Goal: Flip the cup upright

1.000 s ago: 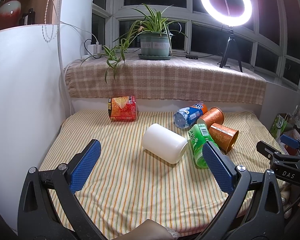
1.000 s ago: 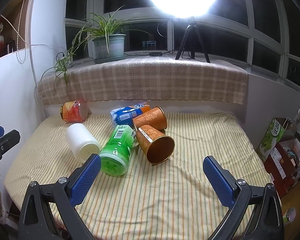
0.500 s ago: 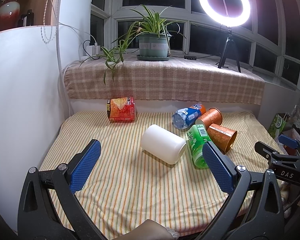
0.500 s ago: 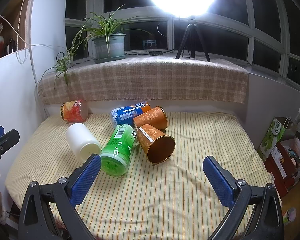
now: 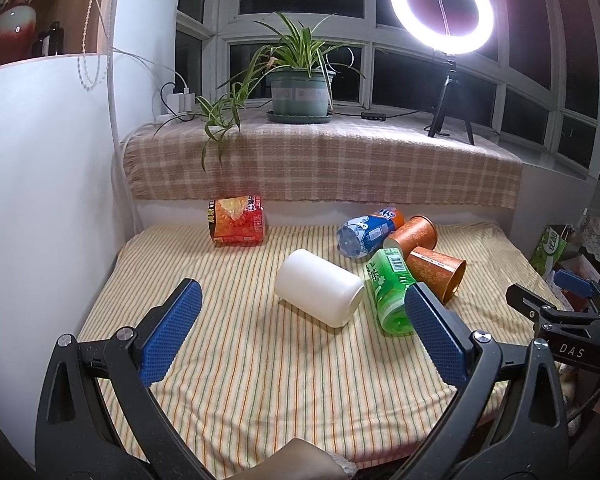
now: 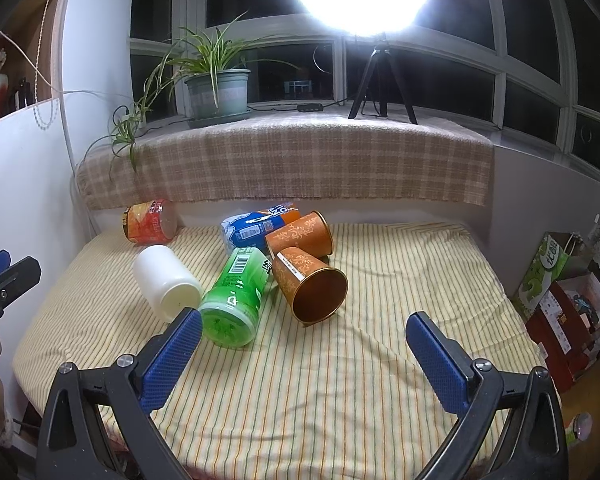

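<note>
White cup (image 5: 319, 287) on its side mid-bench (image 5: 260, 380), touching green bottle (image 6: 236, 296). Left gripper (image 5: 300, 332) and right gripper (image 6: 304, 356) fingers spread wide, empty, at near edge.

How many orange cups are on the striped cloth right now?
2, both lying on their sides. The near orange cup lies beside the green container, mouth toward the camera. The far orange cup lies behind it, against the blue container. None visibly hidden.
</note>
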The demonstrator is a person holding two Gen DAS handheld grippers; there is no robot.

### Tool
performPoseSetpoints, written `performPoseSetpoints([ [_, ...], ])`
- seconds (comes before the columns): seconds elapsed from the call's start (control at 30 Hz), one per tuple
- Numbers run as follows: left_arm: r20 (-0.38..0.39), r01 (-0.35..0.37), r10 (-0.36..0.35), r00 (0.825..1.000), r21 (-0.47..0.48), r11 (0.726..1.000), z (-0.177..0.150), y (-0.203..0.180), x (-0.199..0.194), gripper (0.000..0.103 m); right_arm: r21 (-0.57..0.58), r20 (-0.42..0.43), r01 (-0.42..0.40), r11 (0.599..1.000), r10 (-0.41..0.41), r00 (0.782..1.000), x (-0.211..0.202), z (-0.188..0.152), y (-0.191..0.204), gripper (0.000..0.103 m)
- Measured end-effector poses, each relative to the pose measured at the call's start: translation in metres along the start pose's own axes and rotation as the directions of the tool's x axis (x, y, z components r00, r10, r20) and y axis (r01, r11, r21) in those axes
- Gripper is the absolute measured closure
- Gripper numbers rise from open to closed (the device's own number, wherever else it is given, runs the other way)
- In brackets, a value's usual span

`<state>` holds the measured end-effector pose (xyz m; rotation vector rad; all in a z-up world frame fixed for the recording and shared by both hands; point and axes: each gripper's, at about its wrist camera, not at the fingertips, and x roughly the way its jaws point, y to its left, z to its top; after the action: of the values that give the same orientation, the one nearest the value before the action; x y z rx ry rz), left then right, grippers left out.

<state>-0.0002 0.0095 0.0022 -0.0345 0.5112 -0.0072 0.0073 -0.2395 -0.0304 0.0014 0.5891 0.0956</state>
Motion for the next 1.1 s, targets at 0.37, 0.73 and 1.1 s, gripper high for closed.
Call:
performPoseSetpoints([
  [0.37, 0.011, 0.031, -0.031, 0.999, 0.025, 0.999, 0.003, -0.002, -0.005, 0.000, 0.018, -0.002, 0.004, 1.000, -0.004, 1.000, -0.011, -0.001, -0.007, 0.000],
  [0.73, -0.046, 0.103, -0.100, 0.994, 0.075, 0.992, 0.013, -0.001, 0.017, 0.000, 0.036, -0.012, 0.010, 0.999, -0.010, 1.000, -0.010, -0.004, -0.012, 0.000],
  [1.1, -0.221, 0.260, -0.224, 0.949, 0.150, 0.954, 0.057, -0.014, 0.107, 0.010, 0.090, -0.057, 0.035, 0.995, -0.030, 0.998, 0.004, -0.018, -0.035, 0.000],
])
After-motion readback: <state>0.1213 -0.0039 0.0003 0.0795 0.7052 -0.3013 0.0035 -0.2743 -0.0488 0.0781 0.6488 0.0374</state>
